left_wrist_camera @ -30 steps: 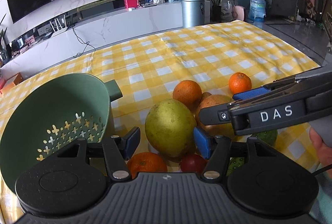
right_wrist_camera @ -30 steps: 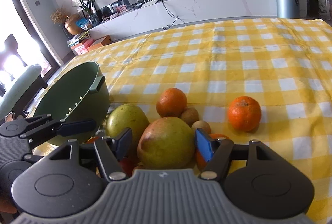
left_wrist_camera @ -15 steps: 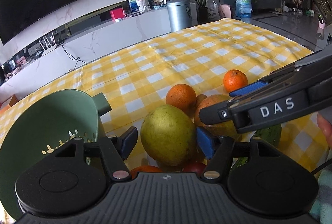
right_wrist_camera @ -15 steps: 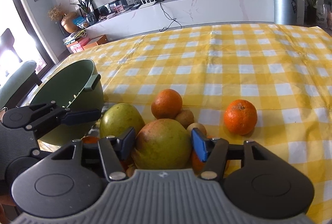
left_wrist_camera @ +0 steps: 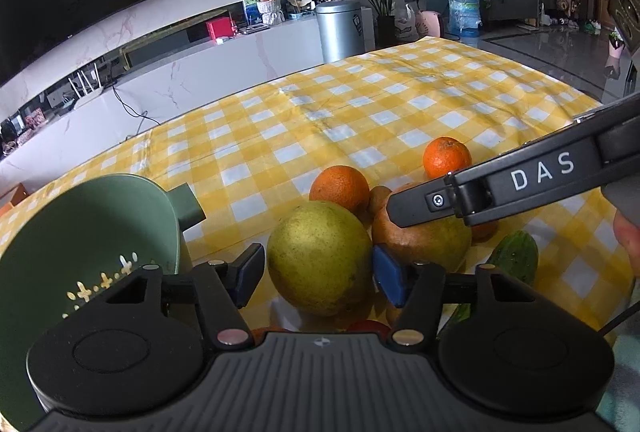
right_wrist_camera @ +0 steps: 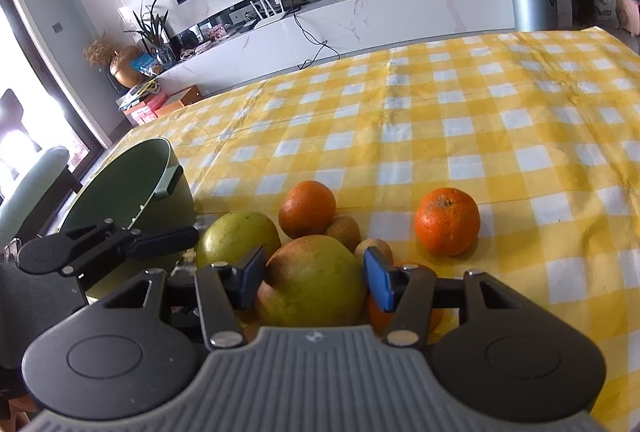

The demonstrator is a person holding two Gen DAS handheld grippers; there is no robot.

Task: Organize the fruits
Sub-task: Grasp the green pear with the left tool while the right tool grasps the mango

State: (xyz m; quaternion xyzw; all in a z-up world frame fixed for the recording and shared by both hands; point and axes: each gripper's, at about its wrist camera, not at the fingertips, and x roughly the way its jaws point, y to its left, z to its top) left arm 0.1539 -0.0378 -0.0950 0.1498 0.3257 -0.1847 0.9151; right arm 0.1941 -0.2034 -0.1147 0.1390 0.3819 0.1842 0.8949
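Observation:
A pile of fruit lies on the yellow checked tablecloth. My left gripper is shut on a yellow-green pear, also seen in the right wrist view. My right gripper is shut on a reddish-yellow mango, which shows in the left wrist view under the right gripper's finger. A green colander stands tilted at the left, also in the right wrist view. Two oranges lie behind the pile.
Two kiwis sit between the mango and the near orange. A green cucumber lies at the right of the pile. Another orange and a red fruit lie under the grippers. A TV cabinet runs behind the table.
Both grippers have closed in on their fruits: the left on the pear, the right on the mango. Both cameras have risen slightly, and the fruits beneath have dropped lower in view.

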